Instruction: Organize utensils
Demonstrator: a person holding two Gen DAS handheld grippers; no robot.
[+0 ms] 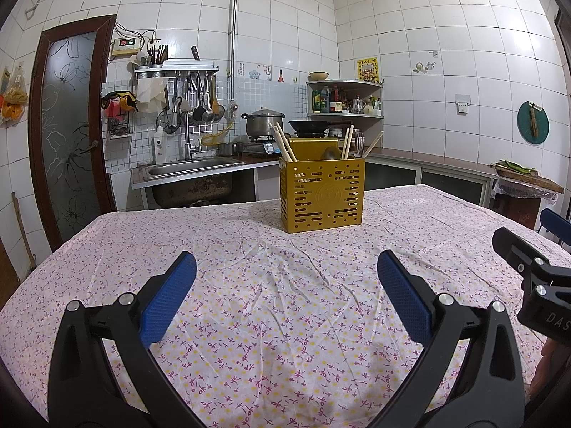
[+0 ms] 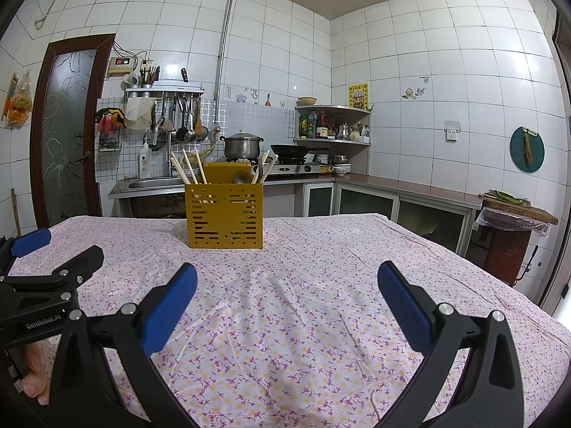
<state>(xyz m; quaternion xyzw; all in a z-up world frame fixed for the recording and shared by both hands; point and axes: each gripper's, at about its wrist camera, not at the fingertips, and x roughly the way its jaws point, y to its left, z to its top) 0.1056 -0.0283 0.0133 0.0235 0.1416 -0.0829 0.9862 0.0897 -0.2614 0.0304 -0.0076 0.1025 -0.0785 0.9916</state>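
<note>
both grippers, left gripper (image 1: 285, 292) and right gripper (image 2: 287, 299), spread, empty. yellow caddy (image 1: 322, 198) ahead; i risk tipping it, snagging chopsticks (image 1: 283, 142).

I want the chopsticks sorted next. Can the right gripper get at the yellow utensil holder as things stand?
Probably yes: the right gripper is open and empty, and only bare tablecloth lies between it and the yellow utensil holder.

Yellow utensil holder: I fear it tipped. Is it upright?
Upright: the yellow utensil holder stands flat on the tablecloth, chopsticks poking up.
</note>
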